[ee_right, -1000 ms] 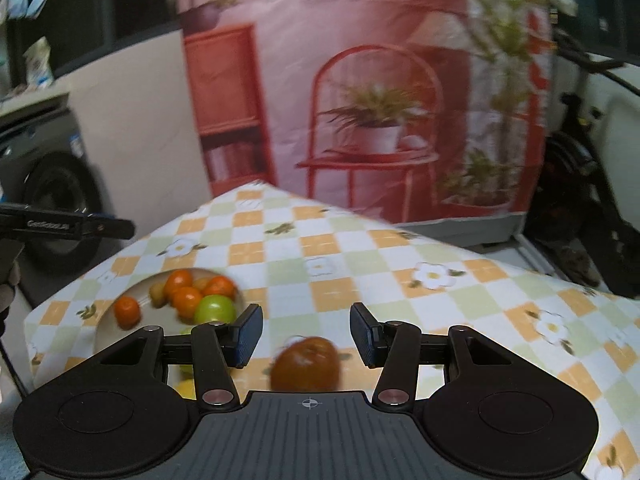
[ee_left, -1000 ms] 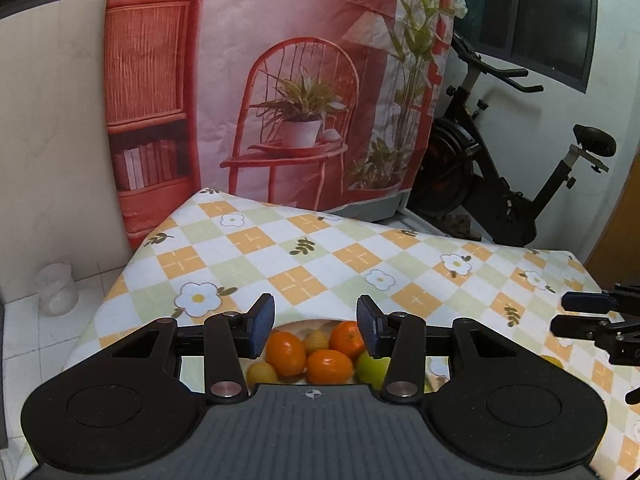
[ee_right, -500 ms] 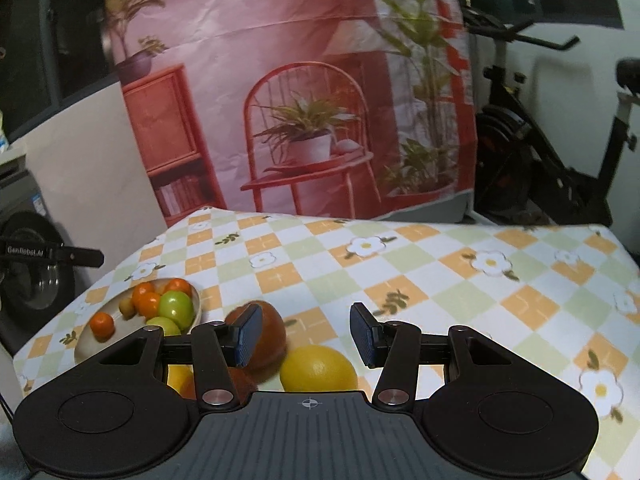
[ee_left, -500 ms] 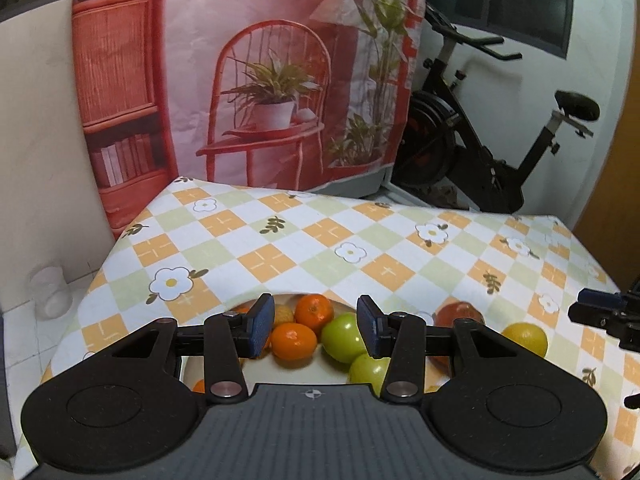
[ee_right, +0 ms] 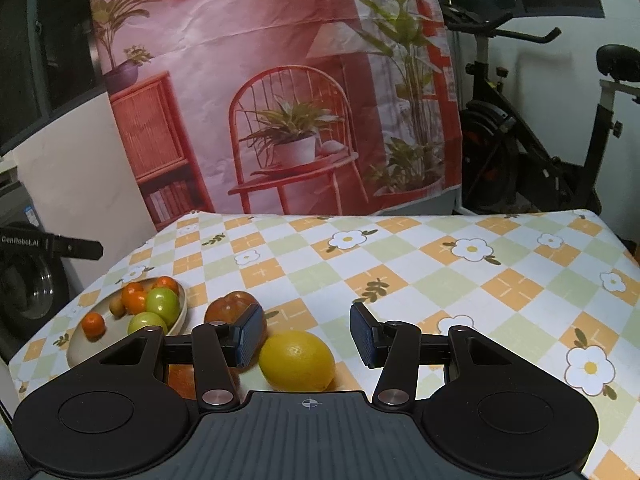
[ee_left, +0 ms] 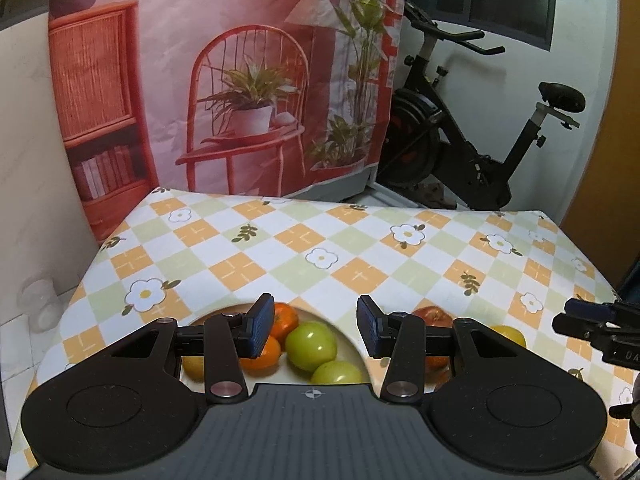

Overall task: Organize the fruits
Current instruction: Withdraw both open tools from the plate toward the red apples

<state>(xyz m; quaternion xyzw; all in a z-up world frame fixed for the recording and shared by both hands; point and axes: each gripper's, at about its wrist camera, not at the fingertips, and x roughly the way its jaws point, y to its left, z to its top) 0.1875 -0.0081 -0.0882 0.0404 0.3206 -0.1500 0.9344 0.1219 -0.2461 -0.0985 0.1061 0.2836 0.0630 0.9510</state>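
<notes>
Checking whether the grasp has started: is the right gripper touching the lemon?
Apart. In the right wrist view the lemon lies between the open right gripper fingers, with tablecloth visible either side.

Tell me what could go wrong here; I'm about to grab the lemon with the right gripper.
The lemon lies off-centre, nearer the left finger of the open right gripper, so closing may nudge it and set it rolling. The red apple sits close beside it and might get bumped. The plate already holds crowded fruit.

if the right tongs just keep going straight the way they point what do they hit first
Most likely the lemon: it lies on the tablecloth just ahead of the open right tongs, slightly toward their left finger. Depth is unclear, so they might pass over it.
</notes>
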